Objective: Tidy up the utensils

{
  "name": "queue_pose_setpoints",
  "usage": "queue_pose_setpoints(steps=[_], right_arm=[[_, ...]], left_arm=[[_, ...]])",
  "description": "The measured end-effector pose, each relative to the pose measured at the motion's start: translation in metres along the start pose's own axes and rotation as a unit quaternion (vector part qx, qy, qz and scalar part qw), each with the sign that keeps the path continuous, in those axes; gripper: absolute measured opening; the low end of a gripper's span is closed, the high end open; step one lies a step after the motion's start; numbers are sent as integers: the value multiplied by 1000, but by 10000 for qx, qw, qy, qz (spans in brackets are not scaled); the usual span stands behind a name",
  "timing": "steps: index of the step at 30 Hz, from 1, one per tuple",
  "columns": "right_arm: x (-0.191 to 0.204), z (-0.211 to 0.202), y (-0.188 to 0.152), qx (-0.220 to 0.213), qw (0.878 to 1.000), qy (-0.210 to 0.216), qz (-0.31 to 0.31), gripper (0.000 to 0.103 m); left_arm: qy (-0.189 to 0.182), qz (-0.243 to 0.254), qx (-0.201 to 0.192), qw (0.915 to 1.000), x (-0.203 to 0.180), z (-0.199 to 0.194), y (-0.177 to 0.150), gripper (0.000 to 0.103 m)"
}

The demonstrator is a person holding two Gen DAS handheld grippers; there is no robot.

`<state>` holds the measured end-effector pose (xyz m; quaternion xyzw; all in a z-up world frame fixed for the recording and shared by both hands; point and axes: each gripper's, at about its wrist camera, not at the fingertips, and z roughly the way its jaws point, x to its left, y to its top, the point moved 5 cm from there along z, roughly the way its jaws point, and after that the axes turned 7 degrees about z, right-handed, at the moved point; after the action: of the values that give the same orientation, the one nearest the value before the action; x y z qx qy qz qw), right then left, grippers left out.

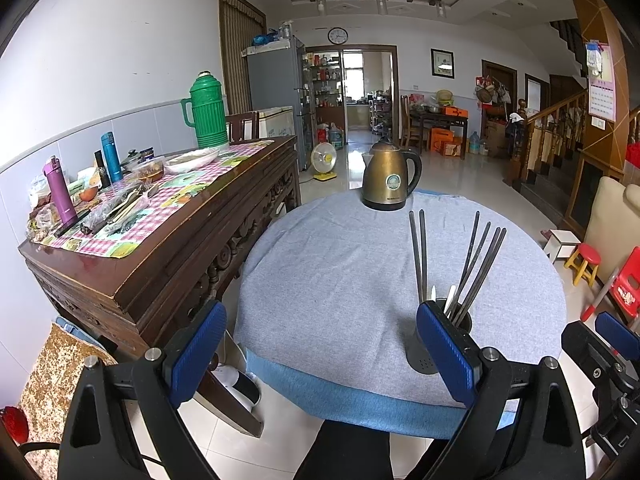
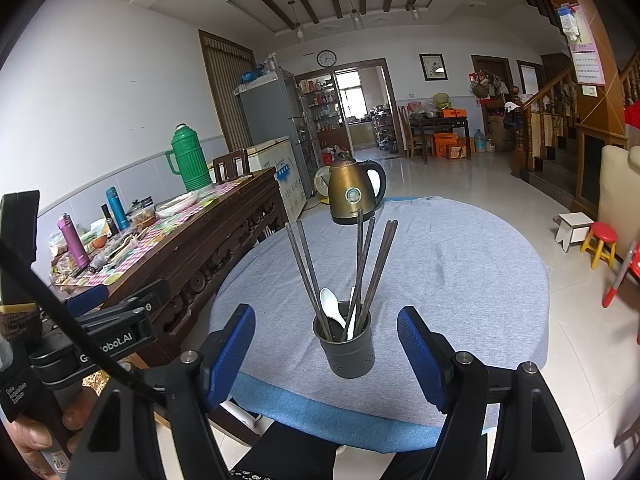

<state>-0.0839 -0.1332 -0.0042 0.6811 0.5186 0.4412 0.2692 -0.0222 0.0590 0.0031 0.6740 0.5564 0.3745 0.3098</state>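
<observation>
A dark grey perforated utensil cup [image 2: 349, 346] stands near the front edge of the round table, holding several dark chopsticks [image 2: 366, 264] and white spoons [image 2: 332, 306]. My right gripper [image 2: 326, 354] is open and empty, its blue pads on either side of the cup but nearer the camera. In the left wrist view the cup [image 1: 458, 322] sits partly behind the right pad, with chopsticks [image 1: 476, 258] sticking up. My left gripper [image 1: 320, 354] is open and empty, held over the table's front left edge.
A brass electric kettle [image 2: 352, 192] stands at the far side of the grey tablecloth [image 2: 460, 272]. A wooden sideboard [image 1: 168, 240] at left carries a green thermos [image 1: 208, 114], bottles, dishes and loose cutlery [image 1: 128, 204]. Small stools [image 2: 598, 242] stand on the floor at right.
</observation>
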Motion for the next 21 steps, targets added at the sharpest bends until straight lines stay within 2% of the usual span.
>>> queue_pose_setpoints(steps=[21], right_arm=[[4, 1, 0, -34, 10000, 15, -16, 77]], left_arm=[[-3, 9, 3, 10000, -1, 0, 0, 96]])
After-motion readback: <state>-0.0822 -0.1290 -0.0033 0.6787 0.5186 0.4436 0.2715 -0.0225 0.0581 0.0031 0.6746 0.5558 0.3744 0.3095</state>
